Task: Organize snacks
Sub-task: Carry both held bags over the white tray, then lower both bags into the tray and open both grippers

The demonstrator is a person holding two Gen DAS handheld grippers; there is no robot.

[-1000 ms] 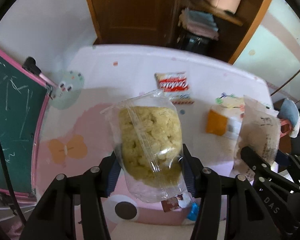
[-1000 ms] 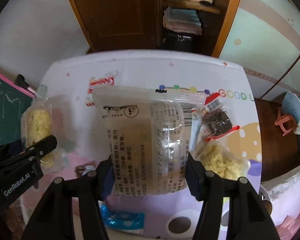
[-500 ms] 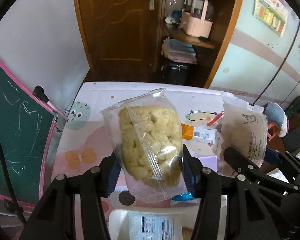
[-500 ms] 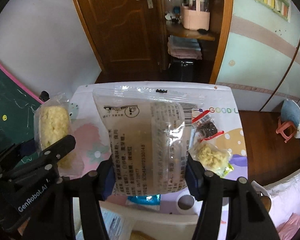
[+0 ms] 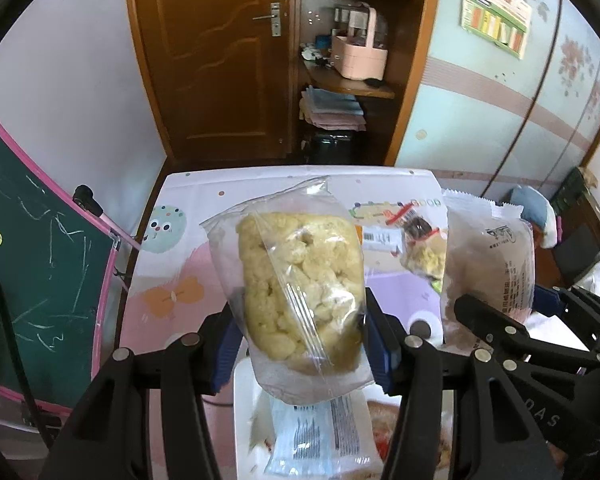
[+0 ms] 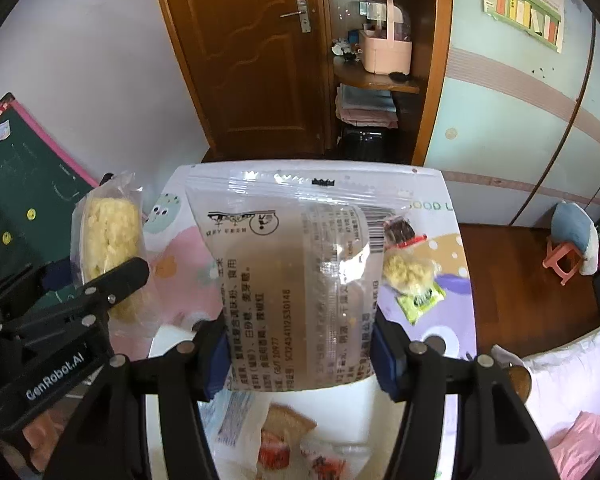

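The white bin (image 5: pixel 244 408) below is cut off by the frame (its packets (image 6: pixel 284 436) blurred, labels unreadable).

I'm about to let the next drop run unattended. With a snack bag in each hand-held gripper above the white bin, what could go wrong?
The left hand-held gripper pinches only the low end of its clear puffed-snack bag, which may slip or swing. The two bags hang close together, so the printed bag may bump it over the white bin.

Left tool (image 5: pixel 300 344) & right tool (image 6: pixel 302 354) side by side, angled down, jaws each clamping a packet
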